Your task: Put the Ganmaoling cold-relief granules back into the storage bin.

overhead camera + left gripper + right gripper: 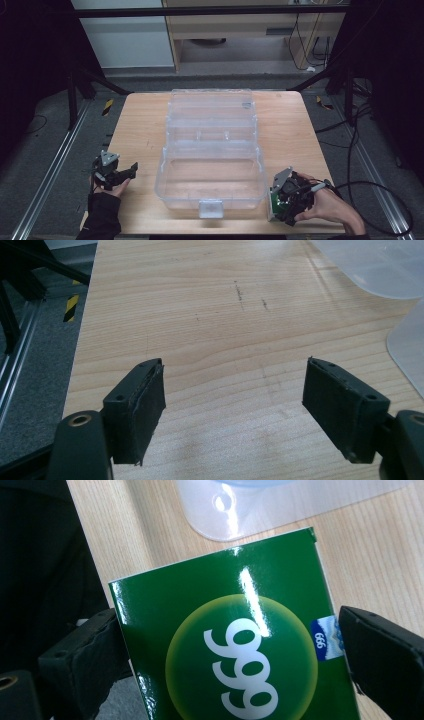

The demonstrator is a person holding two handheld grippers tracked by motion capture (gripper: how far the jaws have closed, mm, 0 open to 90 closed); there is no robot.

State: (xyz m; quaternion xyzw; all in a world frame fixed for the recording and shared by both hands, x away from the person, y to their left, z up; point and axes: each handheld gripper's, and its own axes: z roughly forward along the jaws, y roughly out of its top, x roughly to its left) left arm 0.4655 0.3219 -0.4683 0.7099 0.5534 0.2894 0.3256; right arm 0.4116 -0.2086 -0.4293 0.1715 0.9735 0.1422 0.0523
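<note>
The green "999" box (235, 645) sits clamped between the right gripper's (278, 204) jaws, above the desk's (140, 130) near right corner, just beside the open clear plastic case (210, 165). The left gripper (235, 410) hovers over bare wood left of the case, its jaws spread wide and holding nothing.

Left gripper (131, 170): held in a dark-sleeved hand (107, 189), jaws set wide apart, nothing between the pads (145, 410). Jaws point ahead and slightly inward, level with the surface below.

Right gripper (272, 202): grasped from the outer side by a bare hand (325, 202), cable trailing behind it. Its jaws are closed against both sides of a green box (235, 645).
</note>
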